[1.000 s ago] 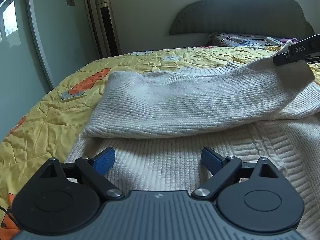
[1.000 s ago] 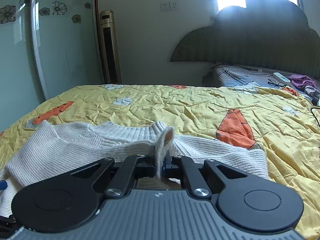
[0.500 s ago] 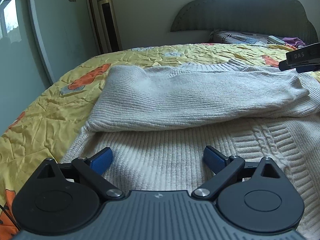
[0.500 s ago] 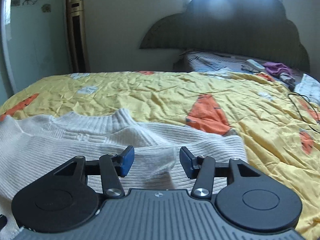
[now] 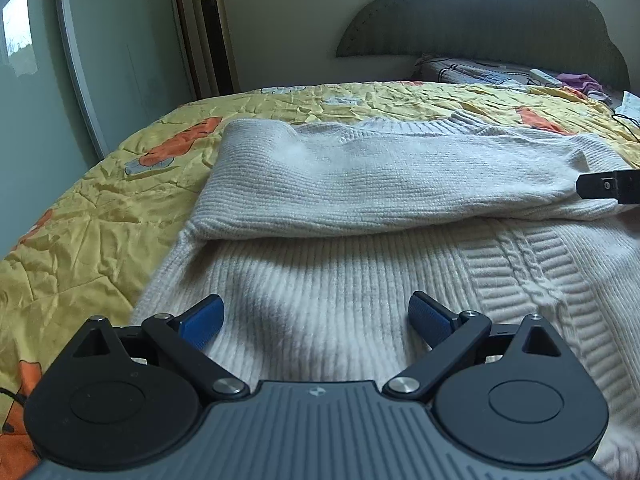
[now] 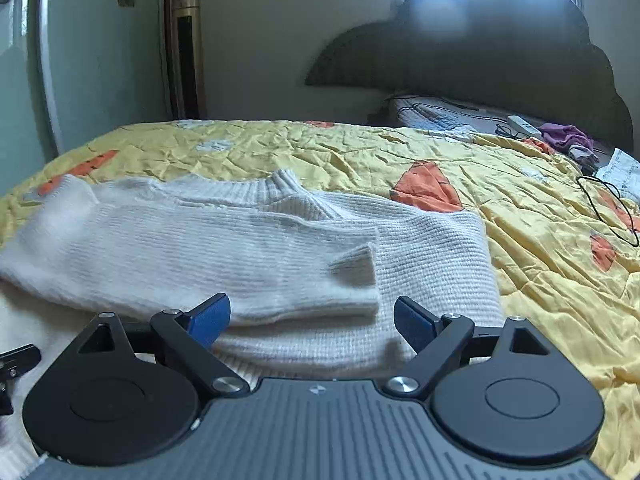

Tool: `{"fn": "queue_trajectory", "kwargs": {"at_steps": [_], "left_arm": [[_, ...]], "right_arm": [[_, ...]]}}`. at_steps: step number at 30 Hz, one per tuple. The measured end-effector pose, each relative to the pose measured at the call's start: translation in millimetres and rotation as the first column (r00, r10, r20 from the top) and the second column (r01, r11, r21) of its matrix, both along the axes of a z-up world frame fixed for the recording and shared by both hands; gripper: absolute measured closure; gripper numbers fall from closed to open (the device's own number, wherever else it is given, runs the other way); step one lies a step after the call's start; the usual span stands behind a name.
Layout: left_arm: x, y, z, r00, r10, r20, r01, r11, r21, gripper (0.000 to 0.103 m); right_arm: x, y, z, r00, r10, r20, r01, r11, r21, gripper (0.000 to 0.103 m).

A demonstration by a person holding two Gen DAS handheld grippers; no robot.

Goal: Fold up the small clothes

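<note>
- Right tongs, jaws opening, nothing pinched between them.
- Cream sweater on the yellow bed; sleeve folded across it, cuff just beyond the tongs.

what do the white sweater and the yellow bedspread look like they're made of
Sweater: soft matte knit, likely wool or acrylic; ribbed rows and a cable pattern show, with a slightly fuzzy sleeve.
Bedspread: thin woven fabric, perhaps cotton or polyester, faint sheen; it is finely crinkled, with stitched quilting lines and orange carrot prints.
</note>
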State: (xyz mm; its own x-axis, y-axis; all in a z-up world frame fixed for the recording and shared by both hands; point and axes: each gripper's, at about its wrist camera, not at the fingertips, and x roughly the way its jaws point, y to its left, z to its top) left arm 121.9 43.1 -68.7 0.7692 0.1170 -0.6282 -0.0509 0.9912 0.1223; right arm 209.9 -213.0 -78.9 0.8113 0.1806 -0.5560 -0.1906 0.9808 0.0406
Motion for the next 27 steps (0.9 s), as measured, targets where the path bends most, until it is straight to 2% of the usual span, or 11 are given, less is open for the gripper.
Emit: {"fn": "queue_trajectory", "kwargs": {"at_steps": [4,9,13,15,17,19,20,22,25,27], "left_arm": [[-41.3,6.1,3.8,0.998,-0.039,0.044,0.035,0.995,0.089,0.003],[-76.2,23.3,11.5,0.991,-0.058,0.122,0.037,0.985,0.169,0.003],[-86.4,26.2,7.8,0.992,-0.059,0.115,0.023,0.955,0.296,0.003],[-89.3,30.6,5.1,0.996,-0.05,0.08,0.027,0.962,0.27,0.004],[-92.9,32.0,8.6,0.996,-0.047,0.076,0.027,0.97,0.242,0.004],[-95.0,29.8,10.0,0.996,-0.038,0.074,0.017,0.963,0.268,0.003],[-96.6,26.8,9.1,0.997,-0.032,0.076,0.009,0.957,0.29,0.003],[-99.0,23.8,8.1,0.996,-0.032,0.081,0.006,0.952,0.305,0.003],[-101.3,31.7,9.4,0.996,-0.025,0.085,0.005,0.972,0.235,0.003],[-103.0,42.4,13.2,0.997,-0.004,0.082,-0.015,0.974,0.228,0.003]], "right_arm": [[-47.5,-16.3,1.1,0.999,0.052,0.007,-0.052,0.998,0.027,0.01],[-94.2,-49.6,-3.5,1.0,-0.02,0.007,0.02,0.999,0.044,0.01],[-123.5,-59.7,-7.4,0.997,-0.062,0.04,0.064,0.997,-0.049,0.009],[-132.6,-61.3,-12.1,0.997,-0.052,0.053,0.057,0.994,-0.095,0.007],[-135.8,-66.7,-17.7,0.999,-0.033,0.019,0.033,0.999,-0.041,0.006],[-141.6,-69.3,-21.1,1.0,-0.001,0.009,0.001,0.999,0.034,0.006],[-147.0,-67.5,-20.8,1.0,0.005,0.024,-0.006,0.999,0.038,0.006],[-154.2,-61.5,-19.4,0.999,0.017,0.05,-0.018,1.0,0.009,0.005],[-159.0,-54.1,-17.3,0.997,0.022,0.07,-0.019,0.999,-0.045,0.005],[-161.9,-51.4,-14.9,0.997,0.001,0.081,0.008,0.994,-0.112,0.009]]}}
